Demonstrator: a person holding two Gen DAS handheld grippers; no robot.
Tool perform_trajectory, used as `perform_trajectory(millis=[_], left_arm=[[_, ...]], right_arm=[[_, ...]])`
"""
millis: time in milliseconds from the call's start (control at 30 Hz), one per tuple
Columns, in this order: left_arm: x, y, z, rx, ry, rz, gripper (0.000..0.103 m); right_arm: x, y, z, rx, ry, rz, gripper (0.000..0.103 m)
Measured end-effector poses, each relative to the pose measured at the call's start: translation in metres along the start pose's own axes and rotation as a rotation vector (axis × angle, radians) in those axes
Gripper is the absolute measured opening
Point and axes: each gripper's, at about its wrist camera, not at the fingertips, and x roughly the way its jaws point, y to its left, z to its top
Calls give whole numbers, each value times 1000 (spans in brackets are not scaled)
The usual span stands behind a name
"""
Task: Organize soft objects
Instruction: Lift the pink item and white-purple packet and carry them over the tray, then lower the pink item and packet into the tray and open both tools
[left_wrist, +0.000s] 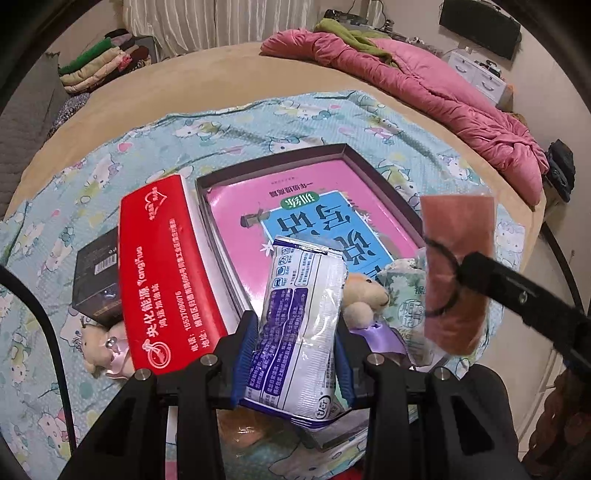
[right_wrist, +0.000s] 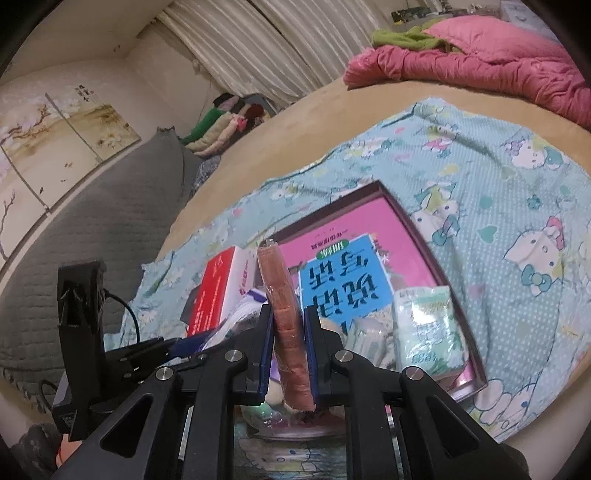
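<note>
A red rectangular tissue box (left_wrist: 166, 273) is leaning beside the shallow dark tray (left_wrist: 273, 162) holding a pink book. The left gripper (left_wrist: 291, 354) is pinching a white-and-blue plastic wipes pack (left_wrist: 299, 317) above it; the right gripper (right_wrist: 288, 354) is squeezing a clear-wrapped reddish-brown slab (right_wrist: 284, 314).

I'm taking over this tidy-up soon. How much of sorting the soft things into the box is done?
Done: a green tissue pack and a small plush bear already lie in the dark box.
In hand: the left gripper clamps a white-and-blue packet; the right gripper clamps a reddish wrapped packet, both over the box.
Left: another plush bear lies outside, beside the red carton.
</note>
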Motion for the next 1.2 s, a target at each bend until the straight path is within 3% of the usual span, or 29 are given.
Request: perform_trajectory(millis=[600, 1000, 1200], left_arm=[[19, 1, 2, -7, 22, -14, 39], [25, 1, 2, -13, 32, -25, 39], [26, 0, 2, -14, 36, -24, 40]], right_arm=[[25, 7, -15, -108, 43, -129, 18], [38, 1, -15, -112, 48, -155, 20], [44, 3, -16, -151, 45, -218, 23]])
